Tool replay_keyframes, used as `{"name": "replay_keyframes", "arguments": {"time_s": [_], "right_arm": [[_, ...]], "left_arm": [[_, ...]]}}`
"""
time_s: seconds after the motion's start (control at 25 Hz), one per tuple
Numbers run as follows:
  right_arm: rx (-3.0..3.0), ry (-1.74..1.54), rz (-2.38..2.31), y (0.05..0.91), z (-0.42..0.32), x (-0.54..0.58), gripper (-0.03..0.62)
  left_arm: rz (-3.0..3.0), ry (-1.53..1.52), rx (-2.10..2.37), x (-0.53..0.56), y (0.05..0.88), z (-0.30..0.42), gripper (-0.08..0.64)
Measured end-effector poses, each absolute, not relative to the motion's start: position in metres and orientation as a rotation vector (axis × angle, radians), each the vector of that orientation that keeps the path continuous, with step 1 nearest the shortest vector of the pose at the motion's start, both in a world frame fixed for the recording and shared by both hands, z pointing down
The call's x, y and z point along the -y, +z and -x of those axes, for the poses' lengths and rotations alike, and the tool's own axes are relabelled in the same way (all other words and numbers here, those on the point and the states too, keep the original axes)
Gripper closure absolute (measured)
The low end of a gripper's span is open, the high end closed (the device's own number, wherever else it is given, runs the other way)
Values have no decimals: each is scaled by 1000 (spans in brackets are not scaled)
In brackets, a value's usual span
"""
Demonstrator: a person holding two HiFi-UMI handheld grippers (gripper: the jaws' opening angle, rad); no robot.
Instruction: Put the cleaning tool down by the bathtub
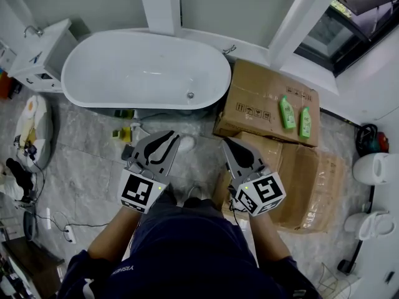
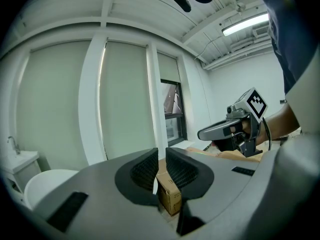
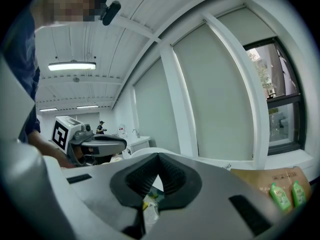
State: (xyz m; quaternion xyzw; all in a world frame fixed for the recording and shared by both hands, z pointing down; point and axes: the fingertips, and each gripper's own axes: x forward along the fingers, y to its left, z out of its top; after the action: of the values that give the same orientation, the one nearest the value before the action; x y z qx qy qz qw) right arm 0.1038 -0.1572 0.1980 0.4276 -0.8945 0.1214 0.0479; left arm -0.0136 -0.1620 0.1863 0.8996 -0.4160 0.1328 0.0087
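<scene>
Both are empty: the left gripper [image 1: 169,137] has its jaws narrowly apart, the right gripper [image 1: 227,143] is pinched shut. The cleaning tool [image 1: 123,133] (the yellow piece, I think) lies on the floor beside the bathtub [image 1: 140,73], where a forward step could kick it. The tub holds nothing. The cardboard boxes [image 1: 262,104] are closed, with green bottles [image 1: 287,113] on top.

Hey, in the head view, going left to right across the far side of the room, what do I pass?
sink cabinet → bathtub → cardboard box
</scene>
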Motion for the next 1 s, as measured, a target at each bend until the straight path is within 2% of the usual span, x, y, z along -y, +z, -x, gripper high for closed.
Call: {"name": "replay_keyframes", "arguments": {"time_s": [0.48,1.0], "right_arm": [[2718,359,-1319,188,-83,154,588],[2676,346,-1356,184,-22,162,588]], "left_arm": [[-2816,398,1284,158,180,34,515],[-2841,376,1221,175,175,94,523]]}}
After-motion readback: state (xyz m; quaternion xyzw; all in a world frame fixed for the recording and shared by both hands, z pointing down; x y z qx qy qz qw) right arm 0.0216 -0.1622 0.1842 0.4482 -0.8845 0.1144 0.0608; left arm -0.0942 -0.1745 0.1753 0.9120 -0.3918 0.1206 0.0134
